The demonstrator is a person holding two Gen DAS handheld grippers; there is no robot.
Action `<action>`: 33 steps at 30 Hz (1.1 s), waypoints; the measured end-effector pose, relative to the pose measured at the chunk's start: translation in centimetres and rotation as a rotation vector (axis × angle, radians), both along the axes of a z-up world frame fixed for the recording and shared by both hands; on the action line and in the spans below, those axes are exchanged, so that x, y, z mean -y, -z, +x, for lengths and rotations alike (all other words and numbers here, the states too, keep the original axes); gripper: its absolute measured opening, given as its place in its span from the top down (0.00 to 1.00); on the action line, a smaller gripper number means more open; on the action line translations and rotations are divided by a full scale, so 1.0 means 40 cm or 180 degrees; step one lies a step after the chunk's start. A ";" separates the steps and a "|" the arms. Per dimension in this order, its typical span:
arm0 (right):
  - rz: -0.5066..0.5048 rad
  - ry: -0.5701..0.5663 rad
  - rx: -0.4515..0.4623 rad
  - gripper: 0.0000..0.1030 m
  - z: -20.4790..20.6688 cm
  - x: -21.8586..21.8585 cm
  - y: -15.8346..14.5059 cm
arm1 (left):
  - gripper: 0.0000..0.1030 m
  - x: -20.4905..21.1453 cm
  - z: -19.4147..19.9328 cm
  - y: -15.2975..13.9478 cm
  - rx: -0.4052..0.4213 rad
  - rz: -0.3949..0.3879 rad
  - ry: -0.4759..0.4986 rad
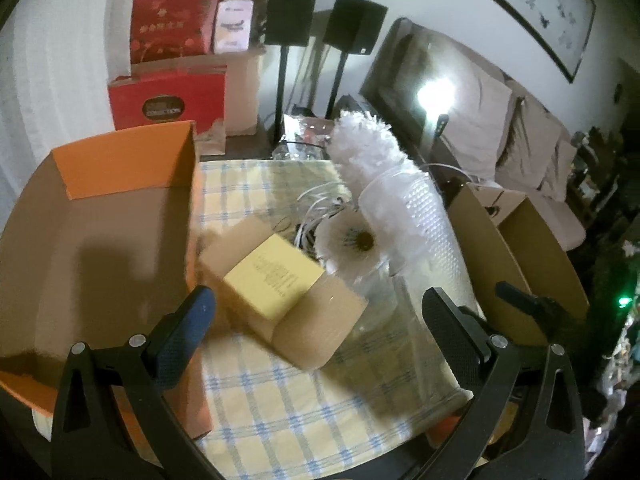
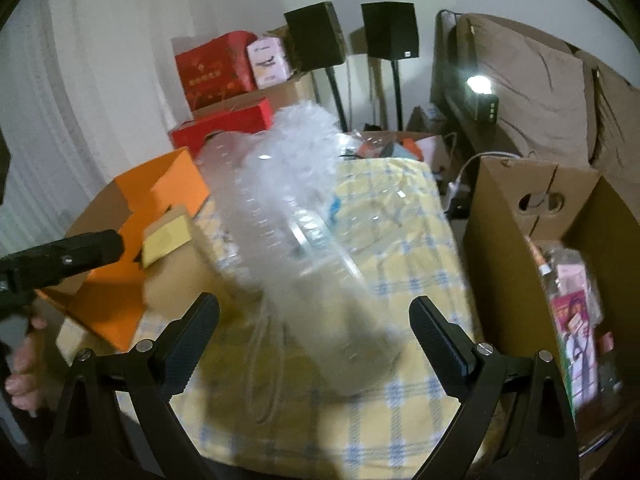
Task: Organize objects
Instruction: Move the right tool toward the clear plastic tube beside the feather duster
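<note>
Both grippers spread wide, gripping nothing: left gripper (image 1: 318, 306) frames small cardboard box (image 1: 280, 292), frame centre; right gripper (image 2: 314, 316) frames blurred clear plastic container (image 2: 304, 248) on checked cloth (image 2: 404, 240).

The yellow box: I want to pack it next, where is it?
In the left wrist view, the yellow box sits inside a small open cardboard carton on the checked tablecloth, between the orange box and the clear plastic container.

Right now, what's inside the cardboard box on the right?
The cardboard box is open at the top. Packaged items show along its right side, including a pink printed packet and clear wrapped pieces. Its walls hide the bottom and whatever sits lower down.
</note>
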State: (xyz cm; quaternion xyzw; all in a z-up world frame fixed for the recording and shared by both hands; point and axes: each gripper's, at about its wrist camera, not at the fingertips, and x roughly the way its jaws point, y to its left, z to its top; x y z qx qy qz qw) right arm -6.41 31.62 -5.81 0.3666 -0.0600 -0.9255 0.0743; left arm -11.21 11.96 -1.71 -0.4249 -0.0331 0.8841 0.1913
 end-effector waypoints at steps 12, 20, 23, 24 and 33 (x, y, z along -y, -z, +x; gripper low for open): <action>-0.0092 -0.0334 0.0101 0.05 0.010 0.031 0.036 | 0.00 -0.082 -0.062 -0.009 -0.0018 -0.0098 0.0121; -0.0085 -0.0656 0.0118 0.05 0.049 0.089 0.041 | 0.00 -0.129 -0.074 0.002 -0.0018 -0.0248 0.0138; -0.0168 -0.0702 0.0134 0.05 0.058 0.096 0.042 | 0.00 -0.142 -0.076 0.025 0.0016 -0.0395 0.0126; -0.0194 -0.0707 0.0147 0.05 0.060 0.098 0.042 | 0.00 -0.142 -0.078 0.032 0.0030 -0.0423 0.0118; -0.0201 -0.0539 0.0066 0.05 0.071 0.068 0.001 | 0.00 -0.125 -0.067 0.050 0.0070 -0.0545 0.0074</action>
